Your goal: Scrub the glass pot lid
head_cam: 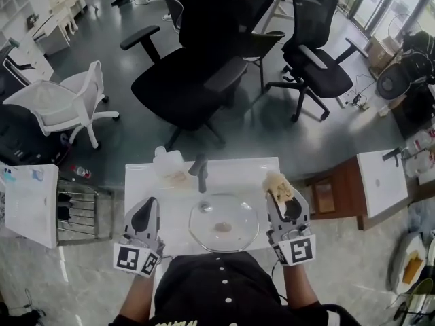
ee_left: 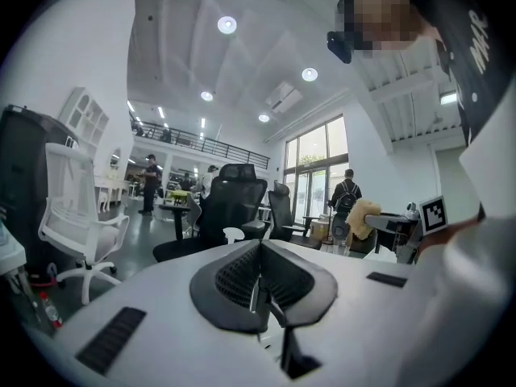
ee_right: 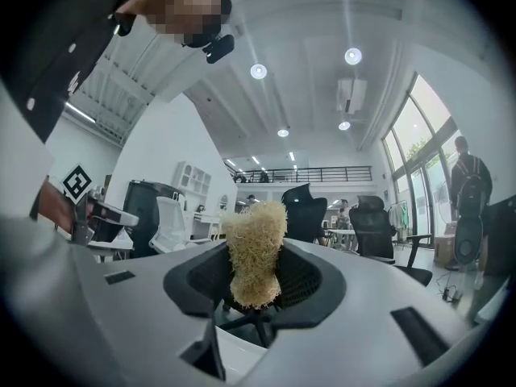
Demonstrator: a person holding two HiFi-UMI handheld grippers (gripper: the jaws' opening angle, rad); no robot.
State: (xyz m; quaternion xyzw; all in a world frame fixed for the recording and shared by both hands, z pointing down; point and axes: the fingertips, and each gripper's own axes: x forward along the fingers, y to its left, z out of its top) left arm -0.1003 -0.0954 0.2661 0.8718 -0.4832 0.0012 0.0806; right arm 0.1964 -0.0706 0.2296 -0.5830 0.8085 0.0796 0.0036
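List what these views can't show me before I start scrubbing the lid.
Glass pot lid: missing from both gripper views, which look out over the room; in the head view too small to judge dirt or wetness.
Right gripper pads: right gripper view, covered by the loofah scrubber.
Container by the faucet: head view, too small to identify.

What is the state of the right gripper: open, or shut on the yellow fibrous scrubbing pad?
Shut on it: both jaws of the right gripper press the yellow fibrous scrubbing pad, which sticks up between them.
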